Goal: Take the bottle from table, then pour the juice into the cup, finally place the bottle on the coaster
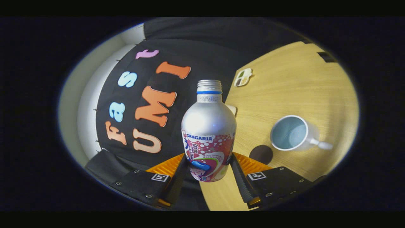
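Both fingers [177,177] of gripper [207,172] clamp silver aluminium juice bottle [208,133] at labelled lower body; smooth, likely slippery, dentable. White ceramic cup [289,132] beyond, right.

Uncapped silver bottle [208,136] sits clamped between the gripper [207,175] fingers; white cup [292,133] stands nearby.

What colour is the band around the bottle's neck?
Blue, a thin ring just under the threaded mouth of the bottle, clear in the gripper view; the gripper is shut on it.
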A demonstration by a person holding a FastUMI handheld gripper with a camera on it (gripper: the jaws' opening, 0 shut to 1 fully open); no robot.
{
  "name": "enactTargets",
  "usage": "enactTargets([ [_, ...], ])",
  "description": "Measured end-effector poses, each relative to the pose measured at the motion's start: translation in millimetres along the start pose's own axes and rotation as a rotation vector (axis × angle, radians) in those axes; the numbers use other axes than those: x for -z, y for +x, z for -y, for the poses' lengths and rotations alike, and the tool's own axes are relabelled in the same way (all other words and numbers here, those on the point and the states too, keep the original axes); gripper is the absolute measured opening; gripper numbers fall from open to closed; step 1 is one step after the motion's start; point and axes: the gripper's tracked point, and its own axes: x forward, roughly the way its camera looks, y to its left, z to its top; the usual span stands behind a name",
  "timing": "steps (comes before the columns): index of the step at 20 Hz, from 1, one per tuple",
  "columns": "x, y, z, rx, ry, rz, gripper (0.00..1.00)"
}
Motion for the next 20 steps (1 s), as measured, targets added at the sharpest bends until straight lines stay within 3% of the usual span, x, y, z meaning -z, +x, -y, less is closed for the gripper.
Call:
enactTargets([
  [6,-8.7,26.0,-13.7,-0.023,-0.453,0.064,0.75],
  [13,-5.5,53.6,-5.1,0.033,-0.981,0.160,0.75],
  [16,3.2,63.5,17.1,0.109,-1.144,0.150,0.76],
  [20,32.9,73.9,41.6,0.118,-1.229,0.083,0.76],
])
